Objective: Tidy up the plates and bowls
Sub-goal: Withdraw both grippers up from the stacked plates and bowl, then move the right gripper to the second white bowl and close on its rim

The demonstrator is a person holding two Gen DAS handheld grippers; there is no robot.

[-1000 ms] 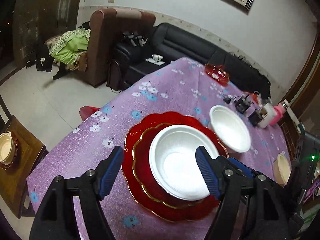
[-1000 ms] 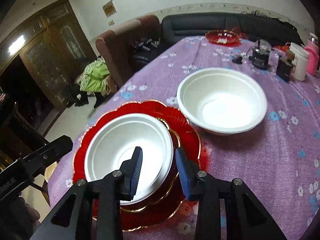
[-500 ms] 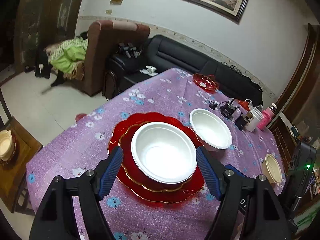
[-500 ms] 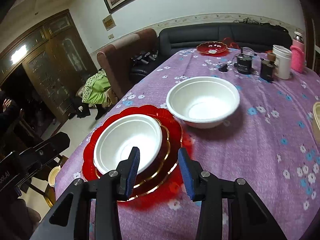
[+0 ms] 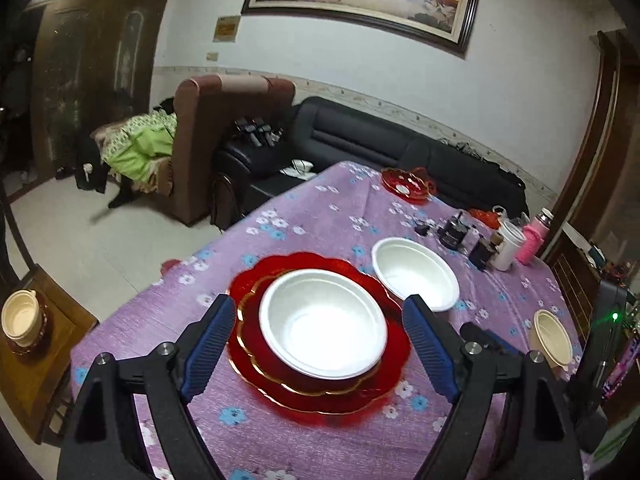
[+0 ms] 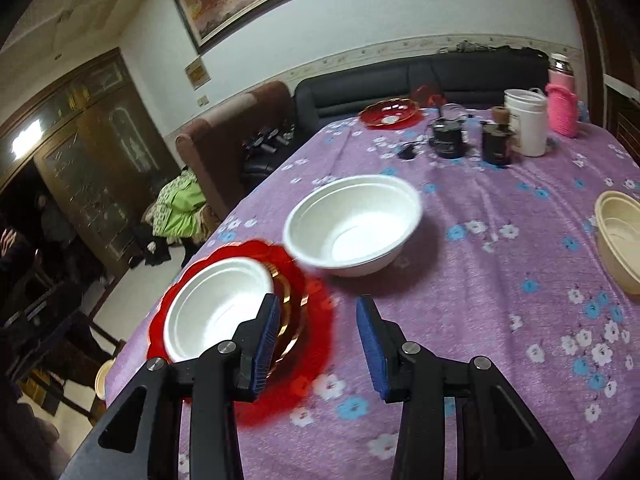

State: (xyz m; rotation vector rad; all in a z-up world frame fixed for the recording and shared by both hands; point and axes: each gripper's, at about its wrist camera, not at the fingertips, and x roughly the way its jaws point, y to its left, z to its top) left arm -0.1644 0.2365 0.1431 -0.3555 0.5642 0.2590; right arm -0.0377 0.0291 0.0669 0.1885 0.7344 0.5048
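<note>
Opening left jaws, empty, facing white bowl (image 5: 324,322)

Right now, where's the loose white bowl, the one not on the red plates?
The loose white bowl sits directly on the purple tablecloth, mid-table in the right wrist view, just right of and beyond the stacked red plates, nearer than the black jars.

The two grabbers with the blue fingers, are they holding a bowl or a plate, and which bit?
Nothing is held. The left gripper, whose jaws have just been opening, and the right gripper are both open and empty.
</note>
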